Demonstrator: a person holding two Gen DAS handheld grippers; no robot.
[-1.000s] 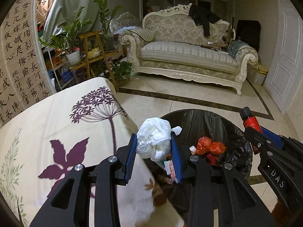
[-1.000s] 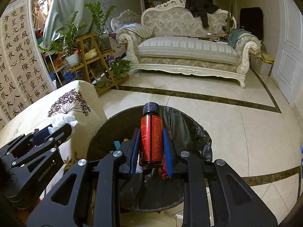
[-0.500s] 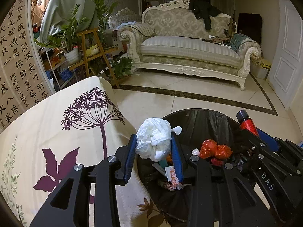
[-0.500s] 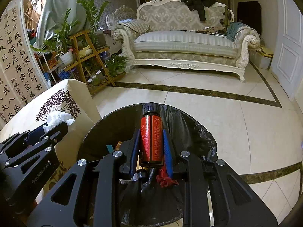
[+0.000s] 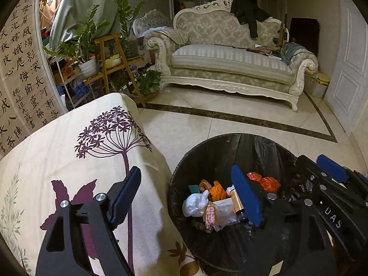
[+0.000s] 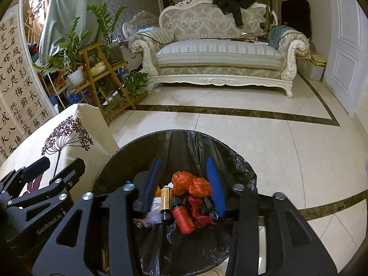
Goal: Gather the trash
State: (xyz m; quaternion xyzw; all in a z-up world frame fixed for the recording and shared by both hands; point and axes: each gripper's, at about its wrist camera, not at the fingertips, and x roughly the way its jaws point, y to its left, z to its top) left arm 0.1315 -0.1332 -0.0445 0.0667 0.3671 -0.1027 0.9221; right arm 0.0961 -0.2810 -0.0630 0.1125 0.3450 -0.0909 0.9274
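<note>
Hand-held gripper [image 5: 186, 193] spread, crumpled tissue [image 5: 195, 203] binned

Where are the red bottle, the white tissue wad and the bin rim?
red bottle [image 6: 182, 218]: right wrist view, mid-body.
white tissue wad [image 5: 195, 203]: left wrist view, centre of the wad.
bin rim [image 6: 147, 135]: right wrist view, far-left edge.

The trash bin [image 5: 243, 142] mouth gapes upward, half filled with litter, its rim crowded by the right gripper [image 5: 331, 172] on one side and the cloth-covered tabletop [image 5: 57, 151] edge just beside the other; tiled floor [image 6: 264, 142] beyond lies bare.
</note>
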